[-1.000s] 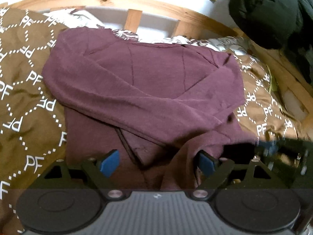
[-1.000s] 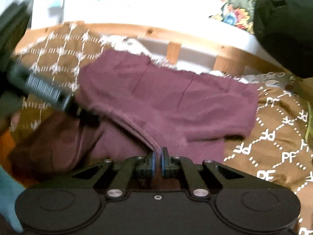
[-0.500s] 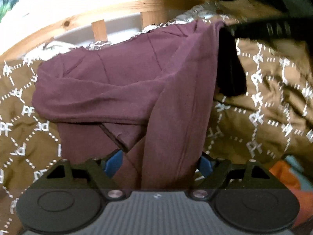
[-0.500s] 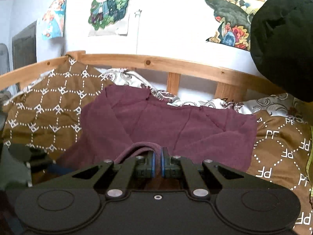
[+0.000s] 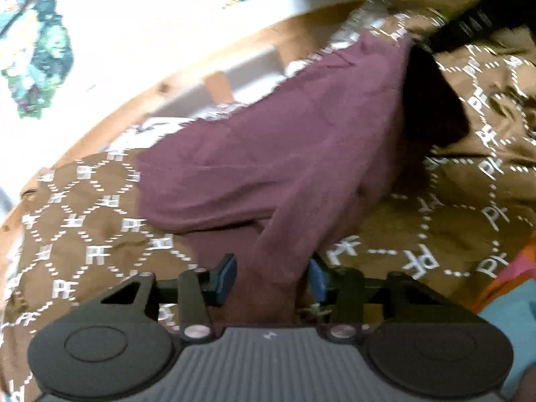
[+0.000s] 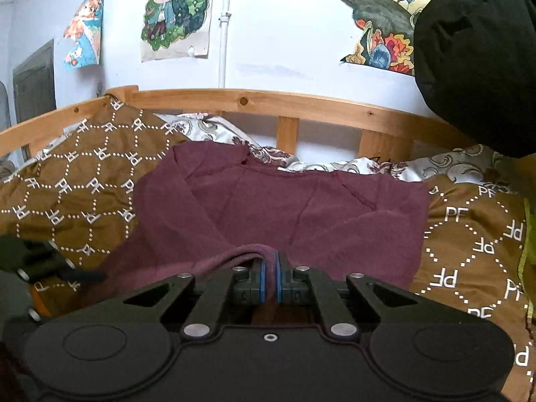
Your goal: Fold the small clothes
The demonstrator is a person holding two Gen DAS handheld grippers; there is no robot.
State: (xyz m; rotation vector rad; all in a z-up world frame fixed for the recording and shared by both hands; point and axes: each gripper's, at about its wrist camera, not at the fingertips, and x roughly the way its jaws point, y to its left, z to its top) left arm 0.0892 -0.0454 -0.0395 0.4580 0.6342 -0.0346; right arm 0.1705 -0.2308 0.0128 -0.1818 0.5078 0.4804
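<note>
Wooden bed rail (image 6: pixel 268 102) and a postered wall close off the far side; under my tongs is a brown quilt (image 5: pixel 83 221) printed with white letters, and the maroon top (image 5: pixel 284 154) lies spread across it.

On the left, my left tongs (image 5: pixel 270 276) stand well open, blue pads either side of a band of maroon cloth that runs straight away from me between them. I can't tell whether either pad touches it; nothing is clamped. From here the top stretches away up and to the right, toward the rail, and its far right edge looks lifted off the quilt.

On the right, my right tongs (image 6: pixel 272 279) are closed tight on a rolled edge of the top (image 6: pixel 284 207), the cloth bunching over the pads. The body lies dead ahead of them, its long axis running left to right, parallel to the rail.

I judge the right tongs are the working side: they already own the hem, and the fold turns on carrying it forward over the body toward the rail. The left tongs are nearest the loose band and would need to close on it first to help.
</note>
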